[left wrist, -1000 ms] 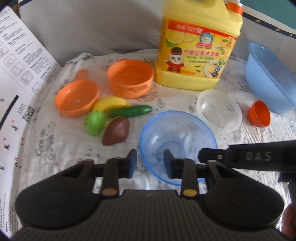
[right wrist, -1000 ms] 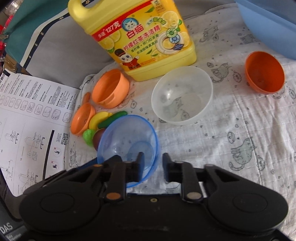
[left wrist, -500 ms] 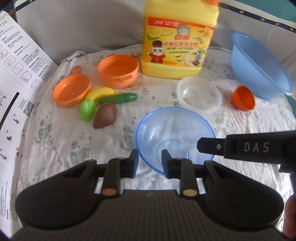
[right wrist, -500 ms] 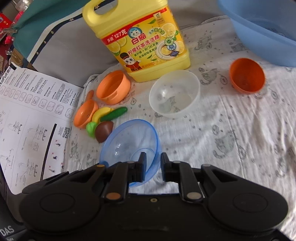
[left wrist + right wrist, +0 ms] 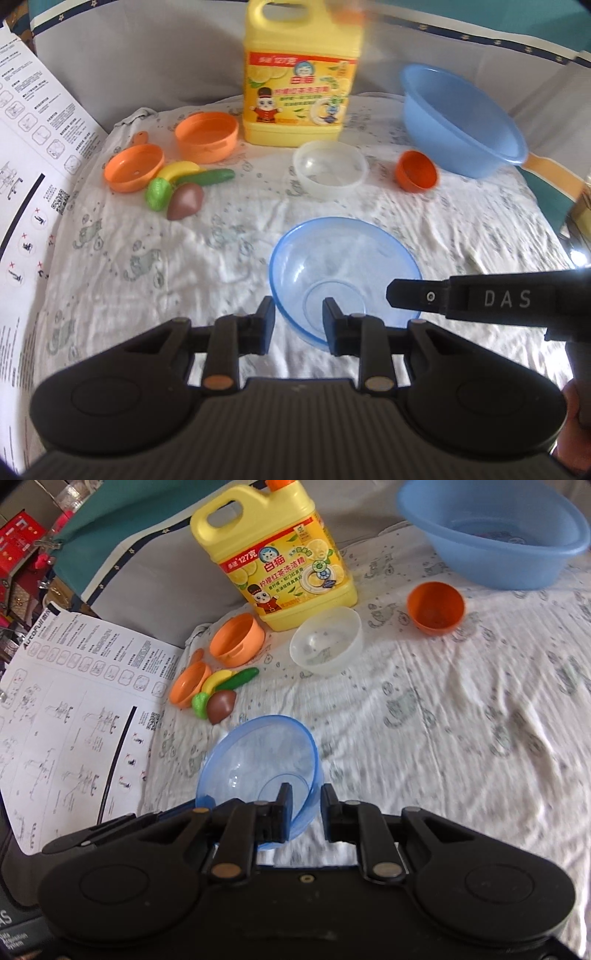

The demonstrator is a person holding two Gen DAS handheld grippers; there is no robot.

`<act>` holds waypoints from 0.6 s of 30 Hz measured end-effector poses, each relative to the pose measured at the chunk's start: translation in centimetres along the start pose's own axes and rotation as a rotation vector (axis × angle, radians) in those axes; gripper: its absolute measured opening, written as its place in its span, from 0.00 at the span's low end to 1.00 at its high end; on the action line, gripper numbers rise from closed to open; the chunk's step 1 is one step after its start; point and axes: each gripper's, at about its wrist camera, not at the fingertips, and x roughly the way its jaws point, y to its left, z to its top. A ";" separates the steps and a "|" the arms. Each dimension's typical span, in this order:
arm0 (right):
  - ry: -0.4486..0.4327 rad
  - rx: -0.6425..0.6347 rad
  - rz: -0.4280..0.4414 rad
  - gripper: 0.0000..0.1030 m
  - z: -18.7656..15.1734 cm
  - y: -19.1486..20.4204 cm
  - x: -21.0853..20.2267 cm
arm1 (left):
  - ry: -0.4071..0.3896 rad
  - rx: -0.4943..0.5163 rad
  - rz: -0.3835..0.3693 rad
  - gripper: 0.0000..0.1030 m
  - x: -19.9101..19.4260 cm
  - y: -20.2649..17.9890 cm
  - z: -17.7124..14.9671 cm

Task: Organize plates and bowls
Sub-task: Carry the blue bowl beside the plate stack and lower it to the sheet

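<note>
You have lifted the blue clear bowl (image 5: 343,273) off the bed cover (image 5: 147,258) and pulled it back; both grippers' fingers are clamped on its near rim, left gripper (image 5: 298,319) and right gripper (image 5: 306,812). The white bowl (image 5: 330,168) waits at 12 o'clock for stacking.

Translucent blue bowl (image 5: 343,266), cat-print cloth (image 5: 155,258)

A clear glossy blue plastic bowl (image 5: 343,273) is seen on a wrinkled matt printed cloth (image 5: 184,258). A cloudy translucent plastic bowl (image 5: 330,168), a smooth orange cup (image 5: 416,170), a shiny yellow plastic jug (image 5: 301,70) and a printed paper sheet (image 5: 74,716) are seen; the grippers (image 5: 297,317) are matt black plastic
</note>
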 end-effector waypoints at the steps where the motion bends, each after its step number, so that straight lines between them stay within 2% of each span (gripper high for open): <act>1: 0.000 0.003 0.000 0.16 -0.5 -0.3 -0.5 | 0.002 0.004 -0.007 0.25 -0.4 -0.3 -0.4; 6: 0.002 0.017 -0.001 0.16 -3.0 -1.8 -2.6 | 0.008 0.022 -0.031 0.26 -1.8 -1.9 -2.7; 18: 0.040 0.023 -0.019 0.16 -7.7 -4.2 -4.8 | 0.062 0.049 -0.078 0.28 -2.7 -4.1 -7.6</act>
